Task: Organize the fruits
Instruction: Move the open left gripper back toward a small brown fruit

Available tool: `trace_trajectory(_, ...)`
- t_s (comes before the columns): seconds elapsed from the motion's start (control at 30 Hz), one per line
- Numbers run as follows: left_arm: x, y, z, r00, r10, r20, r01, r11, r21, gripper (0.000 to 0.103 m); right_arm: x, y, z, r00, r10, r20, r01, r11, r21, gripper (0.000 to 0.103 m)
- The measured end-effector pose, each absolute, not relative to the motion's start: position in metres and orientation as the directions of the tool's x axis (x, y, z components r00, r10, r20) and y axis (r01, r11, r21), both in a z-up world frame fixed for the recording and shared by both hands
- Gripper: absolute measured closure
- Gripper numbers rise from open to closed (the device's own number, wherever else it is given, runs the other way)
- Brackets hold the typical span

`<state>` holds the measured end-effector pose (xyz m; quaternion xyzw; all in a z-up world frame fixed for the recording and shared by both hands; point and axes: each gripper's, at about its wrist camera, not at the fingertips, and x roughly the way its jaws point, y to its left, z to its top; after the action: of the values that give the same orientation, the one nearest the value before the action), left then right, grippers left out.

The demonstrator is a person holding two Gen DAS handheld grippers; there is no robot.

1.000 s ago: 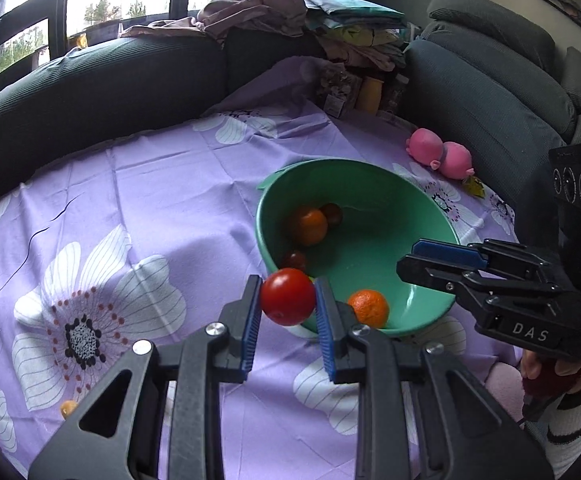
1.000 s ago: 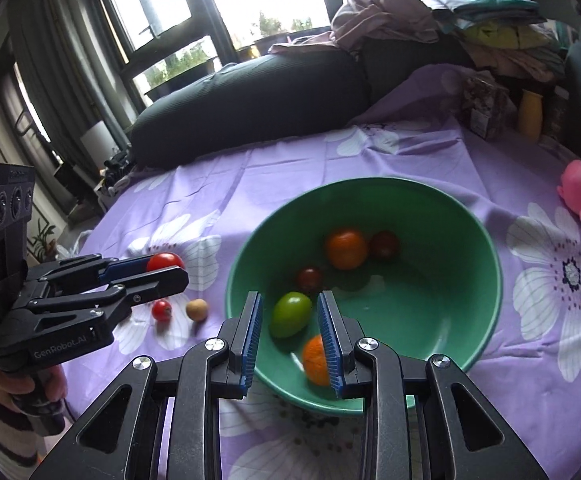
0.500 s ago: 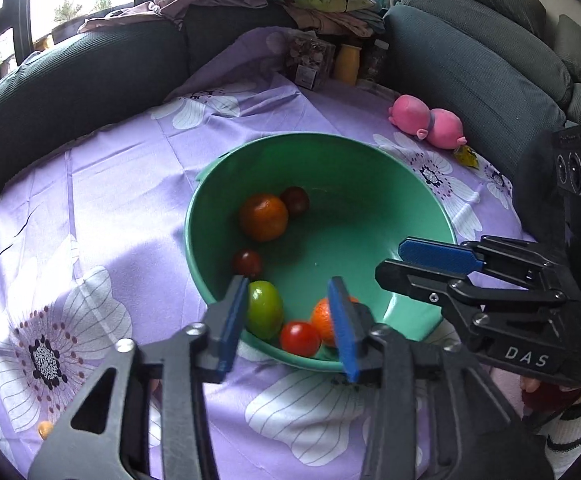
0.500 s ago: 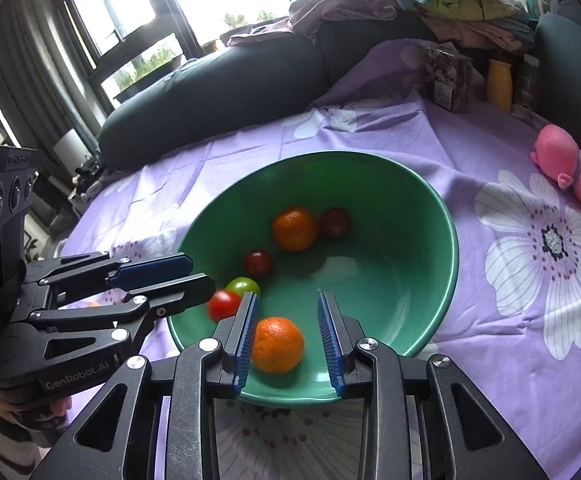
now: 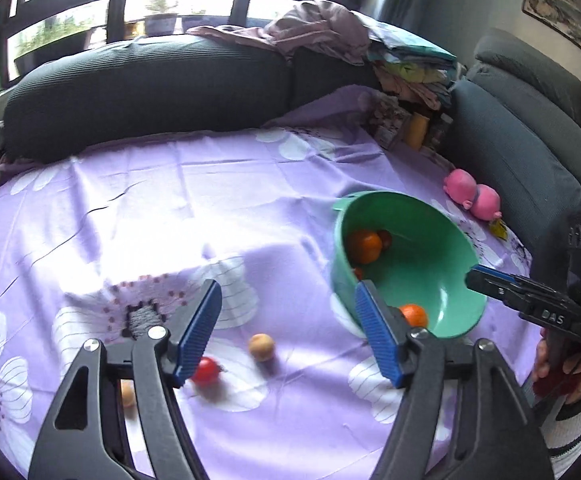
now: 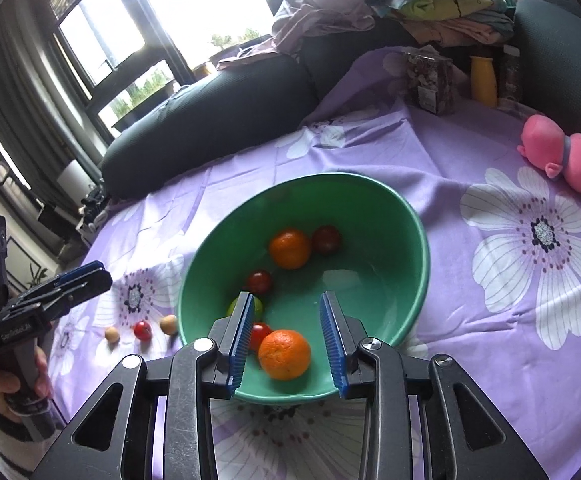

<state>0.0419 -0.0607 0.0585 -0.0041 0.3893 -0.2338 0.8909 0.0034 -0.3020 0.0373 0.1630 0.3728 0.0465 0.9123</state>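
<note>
Left claw (image 5: 288, 330) spread wide, empty, low centre of frame, above tomato (image 5: 205, 370) and two pale fruits (image 5: 261, 346) on cloth (image 5: 130, 208). Right claw (image 6: 286, 340) spread, empty, at lower centre over bowl (image 6: 406, 216) rim, flanking orange (image 6: 284, 354) inside.

green bowl (image 6: 418, 248): upright, holds oranges, tomatoes | red tomato (image 5: 205, 370): on cloth

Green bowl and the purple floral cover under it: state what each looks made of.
Green bowl: probably plastic, judging by its thin rim, uniform colour and soft glossy highlight inside. Purple floral cover: thin woven fabric, matte, with printed white flowers; creases and fold lines show across it in the left wrist view.
</note>
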Motion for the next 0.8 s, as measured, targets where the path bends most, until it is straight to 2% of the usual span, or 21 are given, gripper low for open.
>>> trace_trajectory(0.1,0.040,-0.025,0.052,0.624,-0.326,-0.710,0.316,0.937,-0.152,0.033,0.008,-0.269,0.040,0.696,0.300,-0.653,-0.094,0.939,0.331,0.069)
trace_trajectory(0.3,0.030,0.016,0.021,0.587,-0.271,-0.762,0.254,0.956,-0.145,0.034,0.028,-0.181,0.023,0.555,0.446,-0.702,-0.329,0.893,0.307,0.069)
trace_trajectory(0.57,0.028,0.042,-0.007,0.550,-0.242,-0.799,0.255,0.960,-0.114,0.036,0.071,-0.099,-0.024,0.408,0.397,-0.823,-0.445,0.873,0.200,0.069)
trace_trajectory(0.8,0.038,0.036,-0.026,0.515,-0.230,-0.826,0.339,0.939,-0.051,0.048,0.103,-0.076,-0.041,0.379,0.325,-0.867,-0.451,0.883,0.134,0.069)
